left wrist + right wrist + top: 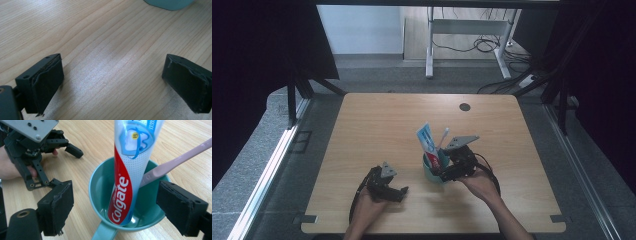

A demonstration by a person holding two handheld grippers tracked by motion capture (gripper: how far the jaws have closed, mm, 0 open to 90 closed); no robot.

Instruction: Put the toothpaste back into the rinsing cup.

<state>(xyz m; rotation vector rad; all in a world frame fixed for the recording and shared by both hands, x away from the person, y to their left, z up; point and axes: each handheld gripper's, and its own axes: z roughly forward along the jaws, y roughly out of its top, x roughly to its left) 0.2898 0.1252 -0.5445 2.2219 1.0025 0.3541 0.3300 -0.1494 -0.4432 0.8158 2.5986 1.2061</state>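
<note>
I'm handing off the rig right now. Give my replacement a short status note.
Left tongs: open, low over bare table, holding nothing.
Right tongs: open, jaws either side of the teal cup, gripping nothing.
Toothpaste tube and pink toothbrush both stand leaning inside the cup, near the table's front middle.
Done: both items are in the cup.
Left: probably just back the right tongs away without tipping the cup.

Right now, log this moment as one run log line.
left gripper: open, on table, holding nothing | right gripper: open, jaws either side of teal cup | cup holds: toothpaste tube, pink toothbrush
</note>
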